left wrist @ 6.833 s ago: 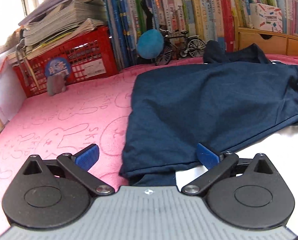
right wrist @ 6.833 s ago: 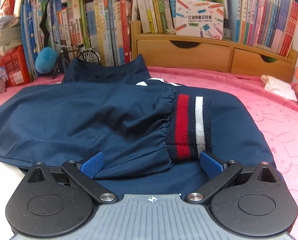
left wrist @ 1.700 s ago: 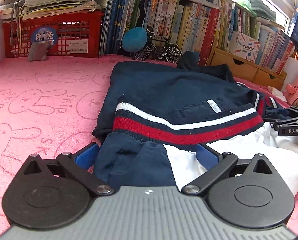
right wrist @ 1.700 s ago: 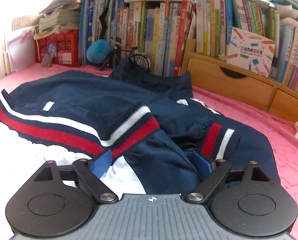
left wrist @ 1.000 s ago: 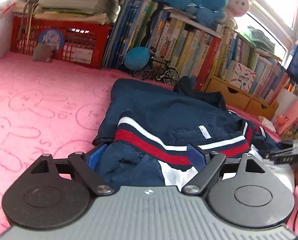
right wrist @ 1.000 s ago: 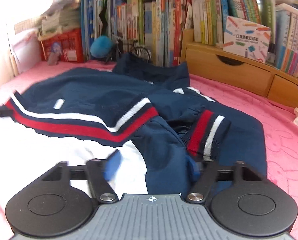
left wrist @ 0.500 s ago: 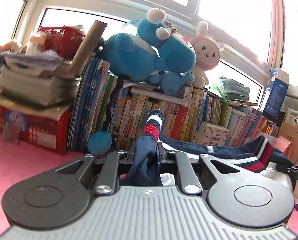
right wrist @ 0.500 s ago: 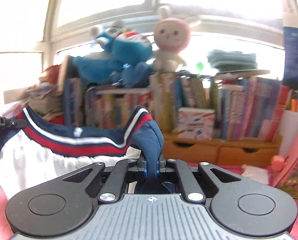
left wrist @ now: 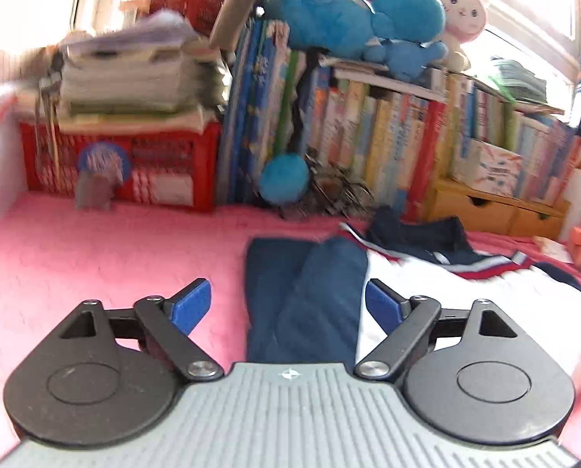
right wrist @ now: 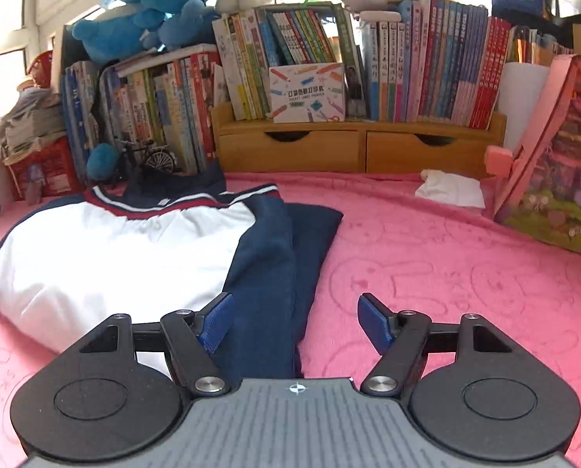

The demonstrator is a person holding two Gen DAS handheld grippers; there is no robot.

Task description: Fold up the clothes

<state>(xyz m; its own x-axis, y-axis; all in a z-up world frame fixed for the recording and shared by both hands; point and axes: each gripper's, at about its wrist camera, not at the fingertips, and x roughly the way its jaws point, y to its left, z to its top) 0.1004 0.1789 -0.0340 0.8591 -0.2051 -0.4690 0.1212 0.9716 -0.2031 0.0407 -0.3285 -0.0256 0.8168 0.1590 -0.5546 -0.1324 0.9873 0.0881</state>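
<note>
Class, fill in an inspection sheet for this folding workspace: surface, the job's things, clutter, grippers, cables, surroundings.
Surface: pink blanket, bunny-patterned.
Job's things: navy and white jacket lying folded, a navy panel at each side.
Clutter: white tissue; pink house toy.
Grippers: left gripper and right gripper, jaws just opened, gripping nothing.
Cables: nothing seen.
Surroundings: books, wooden drawers, blue plush toy, red crate, model bicycle.

1. My left gripper point(left wrist: 288, 298) has just been opening; its jaws stand wide, pads pressing nothing.
2. My right gripper point(right wrist: 295, 321) has likewise just been opening, jaws apart, tilted downward, gripping nothing.
</note>
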